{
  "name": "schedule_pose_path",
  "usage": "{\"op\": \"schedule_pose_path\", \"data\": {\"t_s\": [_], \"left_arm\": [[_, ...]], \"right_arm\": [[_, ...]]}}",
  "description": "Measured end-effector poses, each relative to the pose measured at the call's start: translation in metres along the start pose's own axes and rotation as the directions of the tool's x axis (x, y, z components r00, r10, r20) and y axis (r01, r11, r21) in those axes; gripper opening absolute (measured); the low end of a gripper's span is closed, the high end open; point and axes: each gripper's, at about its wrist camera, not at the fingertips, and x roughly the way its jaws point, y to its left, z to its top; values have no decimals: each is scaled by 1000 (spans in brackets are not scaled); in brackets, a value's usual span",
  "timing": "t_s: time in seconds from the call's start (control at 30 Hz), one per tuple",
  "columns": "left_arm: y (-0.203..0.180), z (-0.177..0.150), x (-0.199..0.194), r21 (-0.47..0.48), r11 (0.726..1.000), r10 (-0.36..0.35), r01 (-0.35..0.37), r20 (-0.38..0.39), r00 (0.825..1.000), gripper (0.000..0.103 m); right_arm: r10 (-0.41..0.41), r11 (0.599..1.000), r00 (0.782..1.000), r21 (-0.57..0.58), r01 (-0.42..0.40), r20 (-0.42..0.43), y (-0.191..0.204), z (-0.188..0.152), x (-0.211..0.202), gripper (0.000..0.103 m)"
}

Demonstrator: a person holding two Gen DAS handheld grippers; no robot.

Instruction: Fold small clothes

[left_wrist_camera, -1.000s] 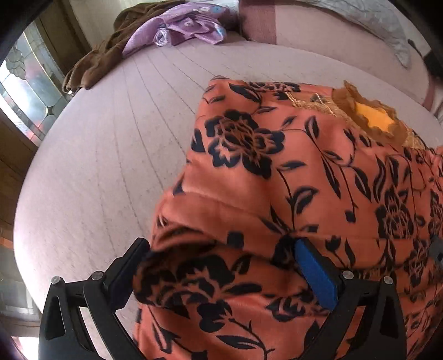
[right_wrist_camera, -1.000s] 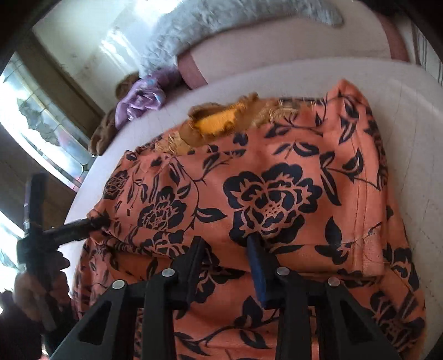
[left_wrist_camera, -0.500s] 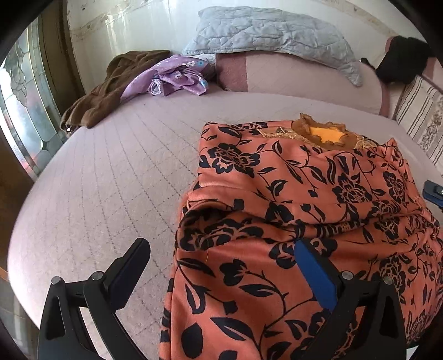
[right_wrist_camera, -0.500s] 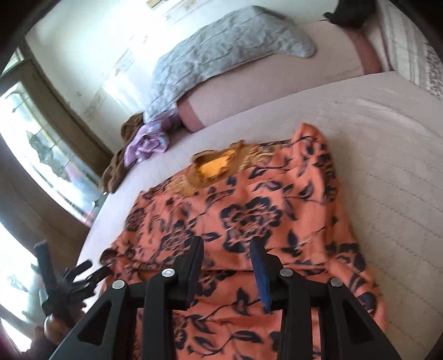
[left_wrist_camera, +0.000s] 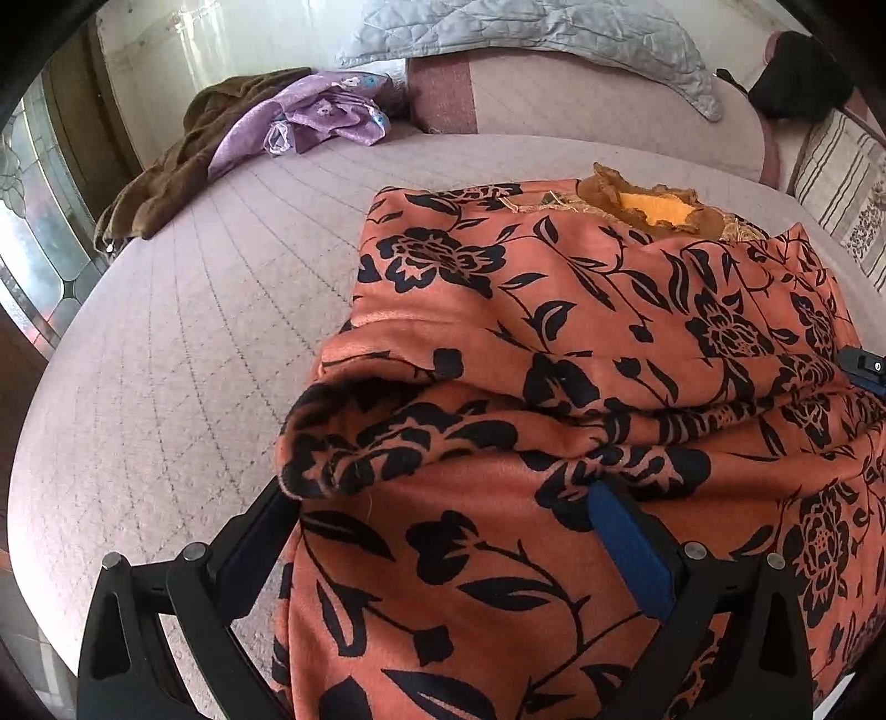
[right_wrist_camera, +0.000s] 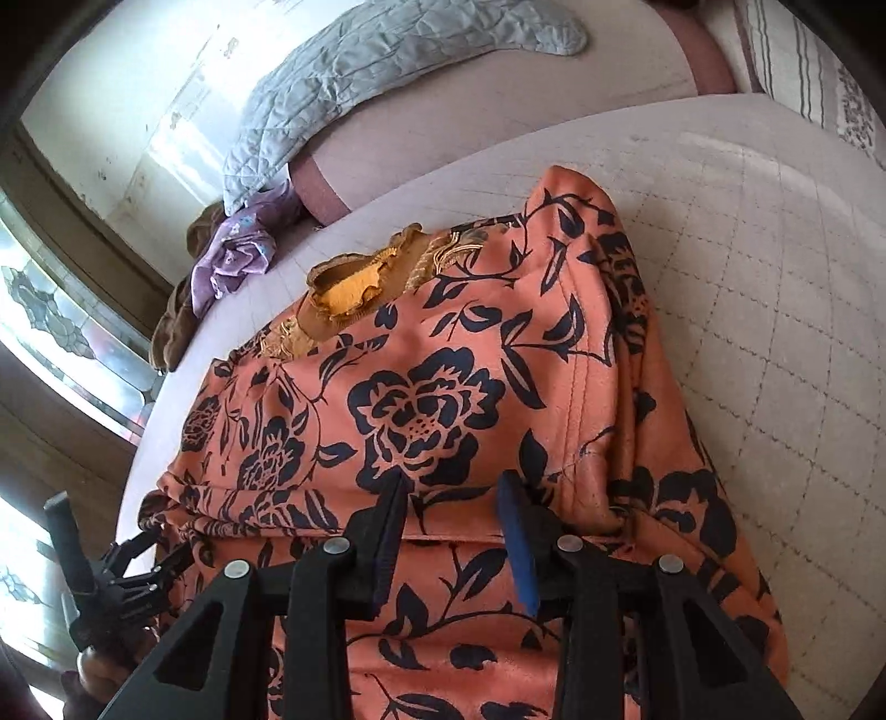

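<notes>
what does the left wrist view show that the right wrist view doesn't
Only the left wrist view shows the black item at the far right on the pink bolster, and just a sliver of the right tool at its right edge.

Only the right wrist view shows the left tool from outside, with the hand holding it, at the garment's left edge.

Both show the orange floral garment, its yellow neckline, the quilted bed surface, the purple cloth, the brown cloth and the grey quilted pillow.
</notes>
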Motion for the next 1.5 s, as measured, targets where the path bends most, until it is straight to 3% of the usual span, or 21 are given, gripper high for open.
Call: {"op": "schedule_pose_path", "data": {"t_s": [0.1,0.27,0.37,0.53,0.8,0.9,1.0,1.13,1.33,1.4,1.43,1.5], "left_arm": [[-2,-5,-7,13,999,46,-46,29,999,103],[0,-6,-27,11,1000,9,-10,80,997,103],[7,7,-34,-27,1000,13,-9,146,989,103],[30,42,-8,-100,995,26,-14,125,992,103],[73,70,40,-288,957,-34,40,24,999,103],[70,75,52,-250,968,-4,-1,-18,1000,103],[75,74,62,-269,963,-14,-6,-72,997,103],[82,74,63,-281,959,-12,-14,-90,996,103],[85,77,57,-251,966,42,-61,-80,996,103],[85,76,57,-238,969,49,-66,-76,996,103],[86,75,59,-239,969,47,-66,-82,995,103],[87,72,61,-249,967,36,-56,-84,996,103]], "right_arm": [[3,1000,1000,-4,-3,4,-4,-4,-3,38],[-17,1000,1000,12,17,-15,-1,-12,-22,38],[-15,1000,1000,-15,15,4,11,-8,-35,39],[31,999,999,-42,-30,32,44,19,-45,39],[13,994,998,-111,-20,-56,114,56,23,38],[-9,990,995,-141,-4,-95,131,54,57,38],[-96,986,976,-154,67,-194,135,49,103,39],[-119,979,981,-181,90,-155,151,61,113,38],[14,982,990,-187,-40,-138,195,71,118,38],[-15,980,983,-200,-23,-184,206,66,138,39],[-71,975,974,-219,22,-217,209,58,153,39],[-93,970,978,-238,47,-185,211,54,158,38]]}}
